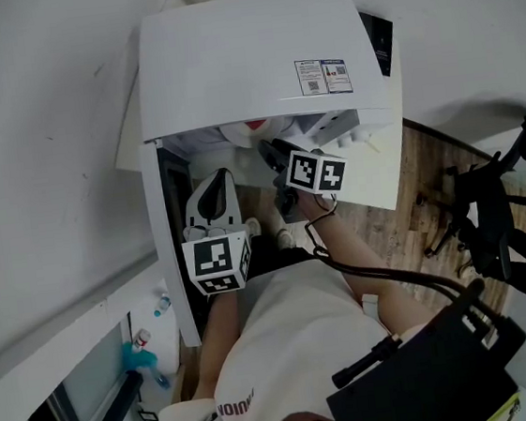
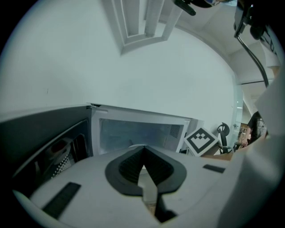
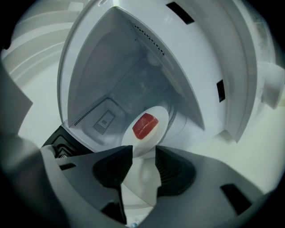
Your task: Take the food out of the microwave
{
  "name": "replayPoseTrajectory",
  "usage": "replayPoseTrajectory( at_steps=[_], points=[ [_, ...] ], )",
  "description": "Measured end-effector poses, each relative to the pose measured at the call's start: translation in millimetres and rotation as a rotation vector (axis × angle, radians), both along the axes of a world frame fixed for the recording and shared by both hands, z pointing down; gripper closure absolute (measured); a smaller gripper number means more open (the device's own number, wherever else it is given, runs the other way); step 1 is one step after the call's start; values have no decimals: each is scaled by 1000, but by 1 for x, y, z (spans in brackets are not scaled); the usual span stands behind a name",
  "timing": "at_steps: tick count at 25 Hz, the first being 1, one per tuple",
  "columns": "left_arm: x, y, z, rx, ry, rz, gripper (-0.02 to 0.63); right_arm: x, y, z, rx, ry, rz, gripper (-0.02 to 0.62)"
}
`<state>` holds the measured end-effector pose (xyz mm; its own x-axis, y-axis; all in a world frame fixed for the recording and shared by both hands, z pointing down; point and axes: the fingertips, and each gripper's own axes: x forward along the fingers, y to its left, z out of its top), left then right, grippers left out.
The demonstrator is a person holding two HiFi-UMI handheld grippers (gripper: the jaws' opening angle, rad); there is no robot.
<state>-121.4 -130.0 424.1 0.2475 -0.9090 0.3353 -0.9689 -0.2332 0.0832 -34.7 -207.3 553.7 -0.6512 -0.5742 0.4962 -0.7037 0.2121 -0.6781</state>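
The white microwave (image 1: 255,55) stands with its door (image 1: 169,253) swung open to the left. Inside, a white plate (image 3: 153,118) carries a red piece of food (image 3: 145,126). My right gripper (image 3: 143,158) reaches into the opening with its jaws open wide, the plate's near rim lying between them. In the head view the right gripper (image 1: 271,152) is at the cavity mouth, where a bit of the red food (image 1: 255,124) shows. My left gripper (image 2: 143,167) is shut and empty, held before the door and facing the cavity (image 2: 133,133).
A wall runs behind and to the left of the microwave. Office chairs (image 1: 488,198) stand on the wooden floor at right. Small bottles (image 1: 151,345) sit low at left. A black box (image 1: 433,374) with a cable hangs at the person's chest.
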Motion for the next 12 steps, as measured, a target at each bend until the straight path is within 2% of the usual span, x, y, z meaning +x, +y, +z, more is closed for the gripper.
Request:
replayPoseTrajectory(
  at_steps=[12],
  points=[
    [0, -3, 4, -8, 0, 7, 592, -7, -7, 10, -42, -40, 14, 436]
  ],
)
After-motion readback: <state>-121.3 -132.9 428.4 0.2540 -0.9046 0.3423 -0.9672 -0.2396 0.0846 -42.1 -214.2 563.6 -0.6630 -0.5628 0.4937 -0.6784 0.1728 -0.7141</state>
